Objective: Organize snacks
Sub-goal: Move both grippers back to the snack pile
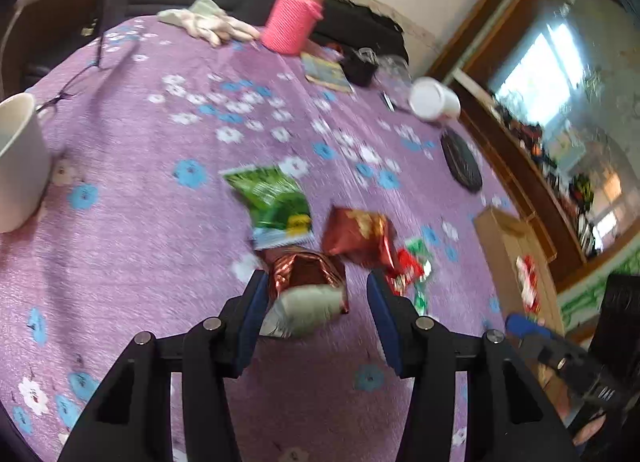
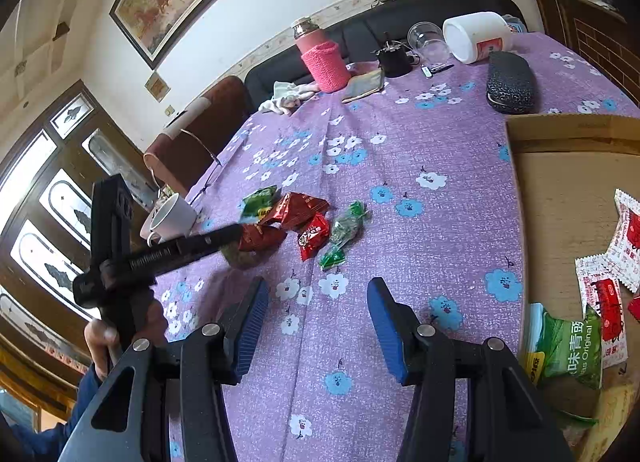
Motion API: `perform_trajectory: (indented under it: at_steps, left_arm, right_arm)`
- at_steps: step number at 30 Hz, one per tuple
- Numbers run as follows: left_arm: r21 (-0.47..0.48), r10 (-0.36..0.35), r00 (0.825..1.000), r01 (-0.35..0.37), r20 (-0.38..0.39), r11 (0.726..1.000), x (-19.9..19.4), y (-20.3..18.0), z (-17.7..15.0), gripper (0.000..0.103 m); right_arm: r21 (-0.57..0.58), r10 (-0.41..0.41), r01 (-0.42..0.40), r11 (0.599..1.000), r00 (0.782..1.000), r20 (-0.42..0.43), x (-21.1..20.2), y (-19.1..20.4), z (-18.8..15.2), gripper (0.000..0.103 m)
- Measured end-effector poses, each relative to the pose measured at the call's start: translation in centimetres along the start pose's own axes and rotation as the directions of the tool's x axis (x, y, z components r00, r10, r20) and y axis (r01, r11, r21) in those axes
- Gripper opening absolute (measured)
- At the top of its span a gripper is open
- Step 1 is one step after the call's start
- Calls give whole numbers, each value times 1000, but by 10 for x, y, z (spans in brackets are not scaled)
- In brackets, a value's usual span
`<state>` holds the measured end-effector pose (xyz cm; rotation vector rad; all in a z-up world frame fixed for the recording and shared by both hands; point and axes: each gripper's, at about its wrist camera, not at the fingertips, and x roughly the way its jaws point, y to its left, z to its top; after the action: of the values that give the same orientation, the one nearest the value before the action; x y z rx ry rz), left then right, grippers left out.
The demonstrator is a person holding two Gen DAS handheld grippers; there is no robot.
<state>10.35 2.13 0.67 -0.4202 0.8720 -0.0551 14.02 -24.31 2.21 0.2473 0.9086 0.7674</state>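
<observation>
A red and silver foil snack packet (image 1: pixel 308 274) lies on the purple flowered tablecloth (image 1: pixel 160 222) between the fingers of my left gripper (image 1: pixel 317 282). The left pad touches it, the right pad stands apart, so the jaws are open. Just beyond lie a green packet (image 1: pixel 272 198), a red packet (image 1: pixel 360 234) and a small red and green sweet (image 1: pixel 412 270). In the right wrist view my right gripper (image 2: pixel 318 302) hovers open over bare cloth, short of the same snack pile (image 2: pixel 304 222). A cardboard box (image 2: pixel 560 174) to its right holds several packets.
A white mug (image 1: pixel 16 162) stands at the left. At the far side are a pink bottle (image 1: pixel 294 14), pale gloves (image 1: pixel 208 22), a white jar on its side (image 1: pixel 434 98) and a black case (image 1: pixel 462 160). A hand (image 2: pixel 100 338) holds the left gripper.
</observation>
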Motion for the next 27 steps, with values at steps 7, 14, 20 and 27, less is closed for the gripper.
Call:
perform_trajectory:
  at_steps: [7,14,20,27]
  left_arm:
    - [108,128,992,-126,-18,986,7,-11,-12,39]
    - [102,72,994,-62,-88,993,-4,-6,-14,46]
    - [127,128,976,-106,-175,986,2,-18,-25,48]
    - [244,246,956,-204,-158,948,5,-33,-33,33]
  right_arm:
    - [-14,-11,11,1000,1000,6,-1,3,1,55]
    - [-14,-16,16,1000,1000,1,1,3,0,55]
    - [-18,-33,33,999,999,-3,5,3,0,55]
    - [-26,-40,40,999,999,-3,6,4,-1,55]
